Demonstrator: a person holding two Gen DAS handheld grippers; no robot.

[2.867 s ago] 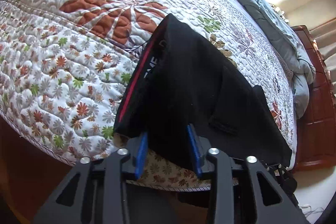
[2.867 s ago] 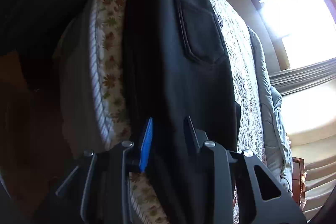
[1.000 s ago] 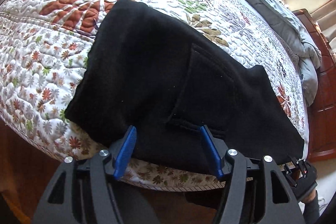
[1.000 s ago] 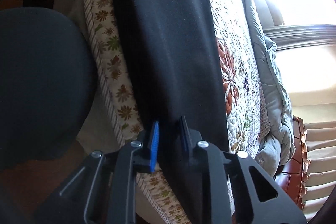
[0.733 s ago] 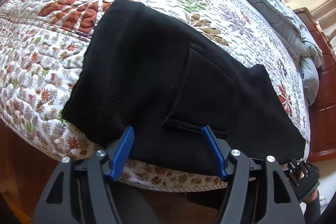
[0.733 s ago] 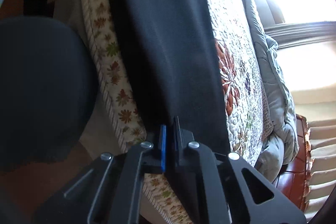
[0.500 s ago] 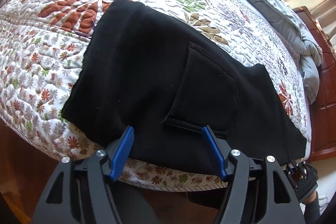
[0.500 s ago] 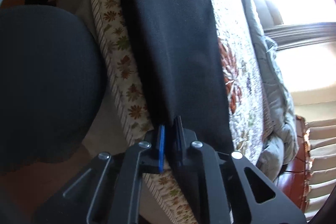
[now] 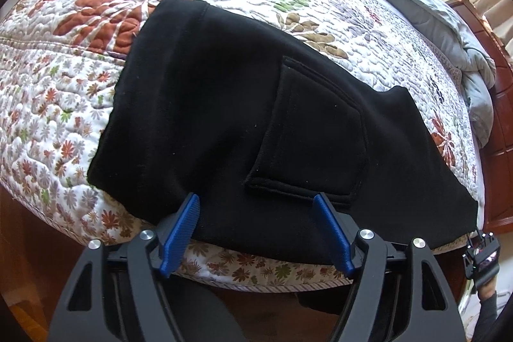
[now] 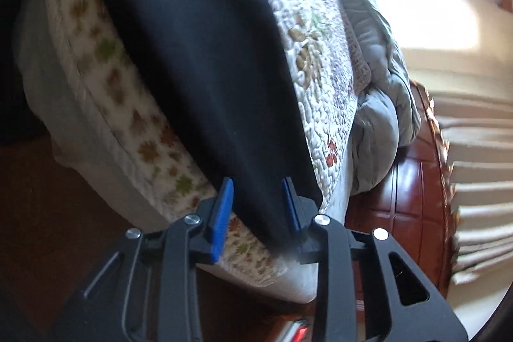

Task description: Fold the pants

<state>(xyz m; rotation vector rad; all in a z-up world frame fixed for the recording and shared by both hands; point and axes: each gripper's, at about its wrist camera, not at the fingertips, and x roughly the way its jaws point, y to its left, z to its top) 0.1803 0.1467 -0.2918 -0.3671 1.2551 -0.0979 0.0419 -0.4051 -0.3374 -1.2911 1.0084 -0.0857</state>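
Black pants [image 9: 256, 104] lie flat along the near edge of a floral quilt [image 9: 80, 69], back pocket [image 9: 314, 133] facing up. My left gripper [image 9: 256, 204] hovers at the pants' near hem, its jaws wide and still opening. Its blue pads [image 9: 182, 223] stand apart from the cloth. In the right wrist view the black pant leg [image 10: 208, 53] runs down the bed's edge. My right gripper [image 10: 258, 185] straddles the leg's end. Its jaws are opening with the cloth between them, and the pads are not pressing on it.
A crumpled grey duvet [image 9: 455, 31] lies along the far side of the bed. A red-brown wooden headboard [image 10: 413, 181] stands past the pants' end. A bright window [image 10: 426, 18] and curtains are beyond it. A dark wooden floor [image 10: 48, 213] runs below the mattress edge.
The right gripper has slid along the pant leg toward the headboard, and its jaws went from nearly shut on the cloth to spread. The left jaws widened a little; that hand stayed put.
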